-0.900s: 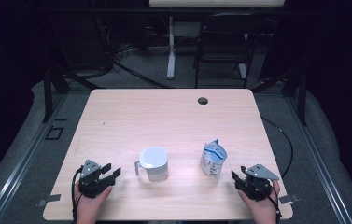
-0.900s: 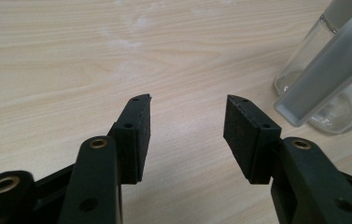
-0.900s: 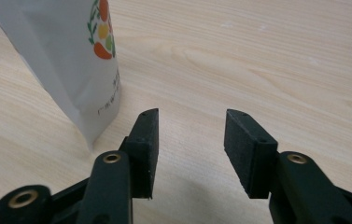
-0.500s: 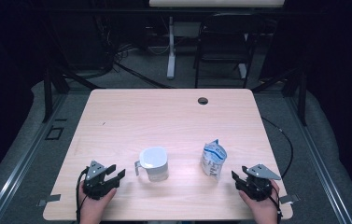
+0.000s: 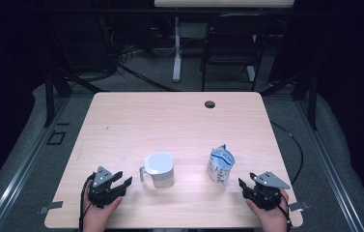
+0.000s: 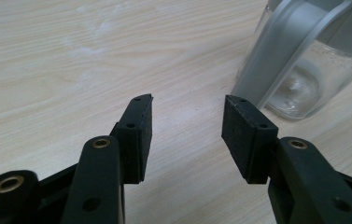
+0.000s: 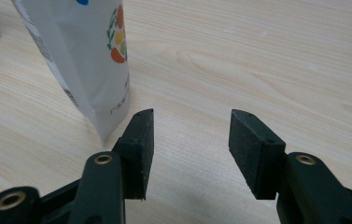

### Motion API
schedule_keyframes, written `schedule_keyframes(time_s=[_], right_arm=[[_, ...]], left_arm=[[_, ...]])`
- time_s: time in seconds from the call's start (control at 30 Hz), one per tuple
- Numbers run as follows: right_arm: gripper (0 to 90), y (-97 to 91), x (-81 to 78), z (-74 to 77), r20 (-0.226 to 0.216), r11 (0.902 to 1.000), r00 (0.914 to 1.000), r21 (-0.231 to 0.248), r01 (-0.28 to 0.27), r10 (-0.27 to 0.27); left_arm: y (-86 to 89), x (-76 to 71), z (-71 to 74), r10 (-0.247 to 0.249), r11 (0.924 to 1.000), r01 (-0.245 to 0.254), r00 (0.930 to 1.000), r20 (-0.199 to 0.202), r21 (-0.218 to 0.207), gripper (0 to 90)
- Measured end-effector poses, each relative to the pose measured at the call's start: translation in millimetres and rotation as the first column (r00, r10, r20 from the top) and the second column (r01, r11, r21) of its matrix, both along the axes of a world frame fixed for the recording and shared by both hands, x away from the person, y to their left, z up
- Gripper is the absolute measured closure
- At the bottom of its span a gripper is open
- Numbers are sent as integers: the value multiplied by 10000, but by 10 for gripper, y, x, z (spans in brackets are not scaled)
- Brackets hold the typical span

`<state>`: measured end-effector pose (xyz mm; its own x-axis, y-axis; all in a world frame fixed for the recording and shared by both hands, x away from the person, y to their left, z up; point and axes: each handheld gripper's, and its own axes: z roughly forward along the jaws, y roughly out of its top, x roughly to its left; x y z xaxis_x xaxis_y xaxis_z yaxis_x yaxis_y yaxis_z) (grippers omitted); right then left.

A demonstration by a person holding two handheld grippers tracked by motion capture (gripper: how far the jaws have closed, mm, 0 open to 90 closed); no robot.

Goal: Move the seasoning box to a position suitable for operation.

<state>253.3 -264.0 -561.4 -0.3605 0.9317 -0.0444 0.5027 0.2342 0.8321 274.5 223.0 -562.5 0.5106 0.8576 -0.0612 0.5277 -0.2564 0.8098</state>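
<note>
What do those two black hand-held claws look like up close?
Both the left gripper and right gripper are black, each with two flat rectangular pads, brass-ringed pivots, a grey three-cornered plate on top and a trailing black cable.

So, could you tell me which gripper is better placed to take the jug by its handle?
Left. The left gripper sits open right beside the jug, whose handle faces it, just ahead of its jaws. The right gripper is across the table, next to the pouch.
</note>
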Motion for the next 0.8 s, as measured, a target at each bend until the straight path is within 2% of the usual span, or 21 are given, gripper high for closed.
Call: schedule_keyframes(time_s=[0.03,0.07,0.2,0.37,0.53,0.63,0.8], right_arm=[[505,-11,1,-3,-18,10000,10000,5,5,-5],[505,-11,3,-7,-9,10000,10000,78,-19,19],[499,-18,1,-11,-13,10000,10000,92,14,-14],[495,-24,1,-11,-43,9999,10000,105,35,-35],[489,-25,0,-8,-45,9999,10000,129,49,-48],[479,-34,8,-17,-241,9998,9997,179,96,-91],[474,-36,3,-9,-161,9997,9998,236,89,-86]], left_arm=[[1,-7,12,-154,9998,157,9997,187,-131,546],[-5,-9,13,-162,9997,166,9996,212,-202,546],[-22,-14,19,-142,9999,143,9990,423,-21,537],[-45,-6,17,-257,9996,260,9994,238,-94,516],[-65,-13,15,-411,9991,414,9988,250,-105,496],[-87,-21,24,-530,9985,533,9984,217,-131,478],[-116,-32,29,-615,9979,620,9977,292,-178,451]])
